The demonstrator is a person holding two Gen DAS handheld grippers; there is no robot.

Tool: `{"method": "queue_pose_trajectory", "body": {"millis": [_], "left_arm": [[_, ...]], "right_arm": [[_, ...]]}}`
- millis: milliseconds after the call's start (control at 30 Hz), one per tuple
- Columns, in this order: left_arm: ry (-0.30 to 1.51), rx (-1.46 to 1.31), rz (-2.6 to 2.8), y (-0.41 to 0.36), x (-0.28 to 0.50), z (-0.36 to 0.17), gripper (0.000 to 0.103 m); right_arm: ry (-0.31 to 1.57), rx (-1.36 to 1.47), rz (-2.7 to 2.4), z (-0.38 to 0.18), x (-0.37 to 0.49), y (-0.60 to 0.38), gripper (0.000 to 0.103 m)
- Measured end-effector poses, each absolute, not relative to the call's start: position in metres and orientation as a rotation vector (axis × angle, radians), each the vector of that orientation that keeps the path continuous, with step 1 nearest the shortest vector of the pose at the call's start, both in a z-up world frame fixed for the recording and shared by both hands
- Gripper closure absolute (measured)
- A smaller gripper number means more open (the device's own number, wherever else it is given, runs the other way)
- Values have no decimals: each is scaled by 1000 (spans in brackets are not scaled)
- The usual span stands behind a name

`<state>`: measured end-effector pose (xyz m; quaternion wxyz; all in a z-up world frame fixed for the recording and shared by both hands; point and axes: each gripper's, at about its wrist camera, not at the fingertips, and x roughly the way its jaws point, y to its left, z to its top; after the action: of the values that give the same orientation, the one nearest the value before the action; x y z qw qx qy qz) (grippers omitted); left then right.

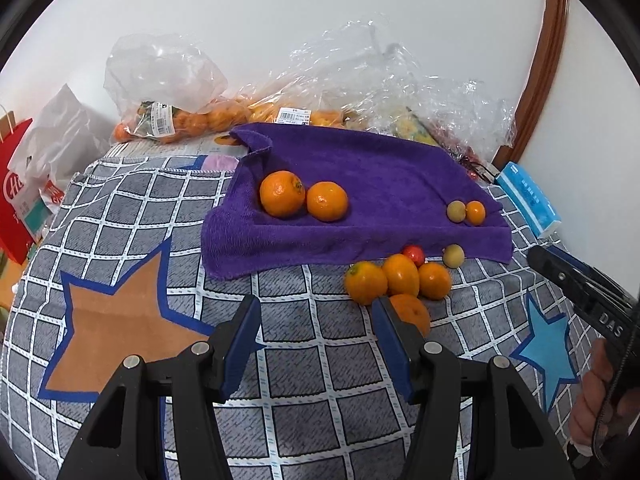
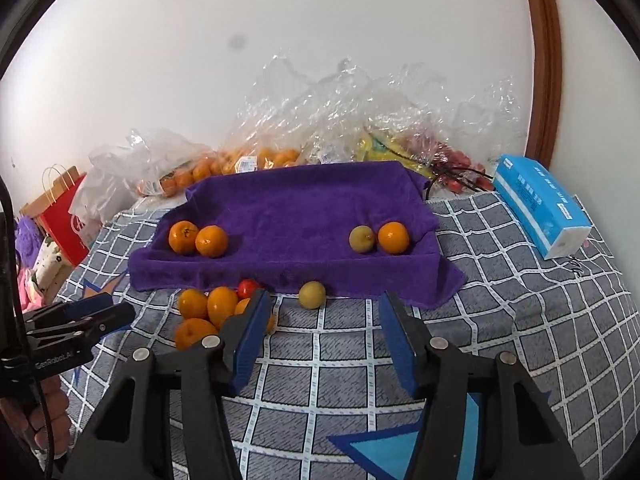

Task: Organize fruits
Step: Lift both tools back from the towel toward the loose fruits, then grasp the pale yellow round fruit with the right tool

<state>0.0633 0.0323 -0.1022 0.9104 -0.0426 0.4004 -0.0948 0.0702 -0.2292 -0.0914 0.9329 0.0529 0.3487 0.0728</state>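
A purple towel (image 1: 360, 184) (image 2: 296, 216) lies on the checked cloth. Two oranges (image 1: 304, 198) (image 2: 198, 238) sit on its left part. A yellow-green fruit (image 1: 456, 211) (image 2: 362, 239) and a small orange (image 1: 475, 213) (image 2: 393, 237) sit on its right part. In front of the towel lies a cluster of oranges (image 1: 400, 276) (image 2: 208, 308) with a red fruit (image 1: 414, 254) (image 2: 248, 287), and a lone yellow-green fruit (image 1: 453, 256) (image 2: 312, 295). My left gripper (image 1: 316, 320) is open and empty, just left of the cluster. My right gripper (image 2: 324, 312) is open and empty, close in front of the lone fruit.
Clear plastic bags of oranges (image 1: 180, 120) (image 2: 256, 160) and other fruit line the wall behind the towel. A blue tissue box (image 1: 528, 204) (image 2: 540, 208) lies at the right. A red paper bag (image 1: 12, 200) (image 2: 64, 216) stands at the left edge.
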Motion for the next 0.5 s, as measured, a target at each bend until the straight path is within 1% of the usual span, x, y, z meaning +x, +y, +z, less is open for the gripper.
{"method": "queue_pose_trajectory", "body": {"millis": [500], "left_arm": [[830, -96, -201, 40, 81, -112, 47]], "right_arm": [[781, 87, 146, -118, 103, -221, 49]]}}
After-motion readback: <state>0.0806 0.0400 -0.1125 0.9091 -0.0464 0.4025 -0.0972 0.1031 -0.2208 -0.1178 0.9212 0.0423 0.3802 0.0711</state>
